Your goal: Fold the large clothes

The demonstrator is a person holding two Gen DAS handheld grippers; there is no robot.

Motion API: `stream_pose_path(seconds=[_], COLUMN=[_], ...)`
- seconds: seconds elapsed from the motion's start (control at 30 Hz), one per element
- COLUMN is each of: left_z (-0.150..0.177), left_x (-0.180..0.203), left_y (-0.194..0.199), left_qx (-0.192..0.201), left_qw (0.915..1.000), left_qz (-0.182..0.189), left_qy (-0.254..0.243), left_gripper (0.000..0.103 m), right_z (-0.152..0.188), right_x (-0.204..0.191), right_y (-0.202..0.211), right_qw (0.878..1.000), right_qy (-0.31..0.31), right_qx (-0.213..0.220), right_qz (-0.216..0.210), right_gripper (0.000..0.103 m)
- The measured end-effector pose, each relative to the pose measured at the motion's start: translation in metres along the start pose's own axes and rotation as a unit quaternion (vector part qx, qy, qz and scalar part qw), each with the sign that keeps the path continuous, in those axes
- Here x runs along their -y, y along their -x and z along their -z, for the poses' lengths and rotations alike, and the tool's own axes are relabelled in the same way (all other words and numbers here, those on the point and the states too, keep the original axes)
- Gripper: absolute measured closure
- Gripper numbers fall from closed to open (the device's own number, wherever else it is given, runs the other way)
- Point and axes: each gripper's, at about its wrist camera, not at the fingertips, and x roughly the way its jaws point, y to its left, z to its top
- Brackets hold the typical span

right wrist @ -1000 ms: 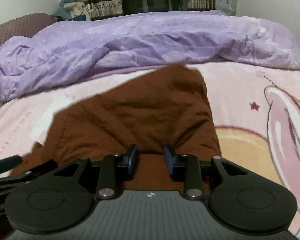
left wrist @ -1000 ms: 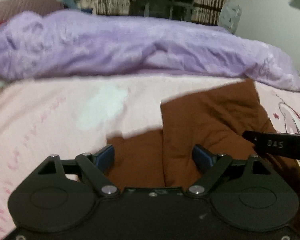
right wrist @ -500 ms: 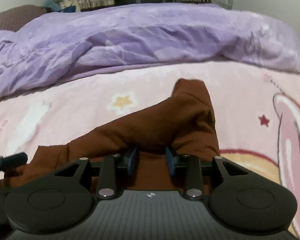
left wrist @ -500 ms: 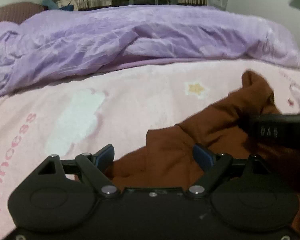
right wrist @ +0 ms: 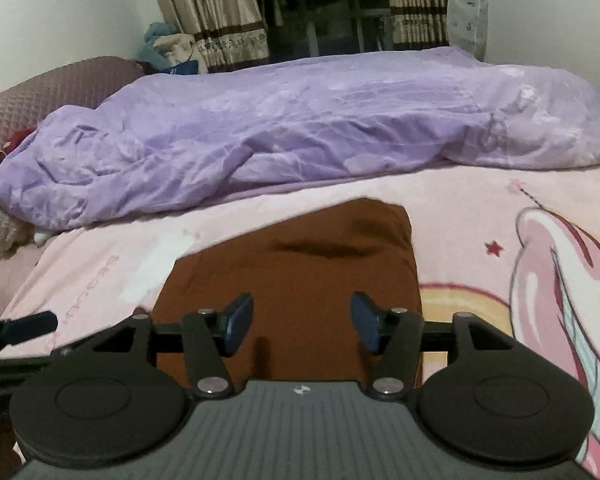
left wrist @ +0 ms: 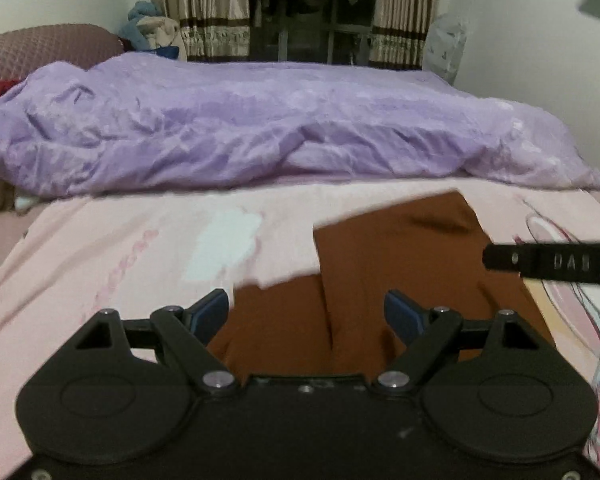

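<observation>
Brown garment point(right wrist: 300, 276) lies folded on the pink cartoon blanket point(right wrist: 460, 216), just ahead of and beneath my left gripper point(left wrist: 306, 314), spread wide and empty, and my right gripper point(right wrist: 302, 326), jaws opening, gripping nothing.

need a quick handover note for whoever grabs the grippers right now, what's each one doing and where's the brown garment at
Left gripper: open, holding nothing; the brown garment lies below and ahead of its fingers.
Right gripper: fingers opening, nothing pinched between them; the garment lies flat beneath.
Garment: on the pink blanket, in front of the bunched purple duvet. It lies as a fairly tidy block with one layer folded over another, a crease running across the far part.
Done: at least one fold is laid down.
Left: probably one more fold to make it compact, then smooth the crease; hard to say how many layers there are already.
</observation>
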Motion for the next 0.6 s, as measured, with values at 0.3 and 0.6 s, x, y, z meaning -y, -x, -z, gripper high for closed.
stream_pose_path(seconds=[0.3,0.6], left_z=[0.052,0.040], left_x=[0.012,0.018], left_y=[-0.057,0.031], left_qx=[-0.061,-0.020], left_qw=[0.9971,0.9989], left_qz=[-0.035,0.006], left_qy=[-0.028,-0.042], left_gripper=[0.000,0.001], right_z=[0.069,0.049], right_x=[0.000,0.008], right_y=[-0.030,0.045], right_qw=[0.998,1.000], right_qy=[0.026,0.020], right_qx=[0.014,-0.007], right_qz=[0.047,0.000], right_gripper=[0.036,0.044])
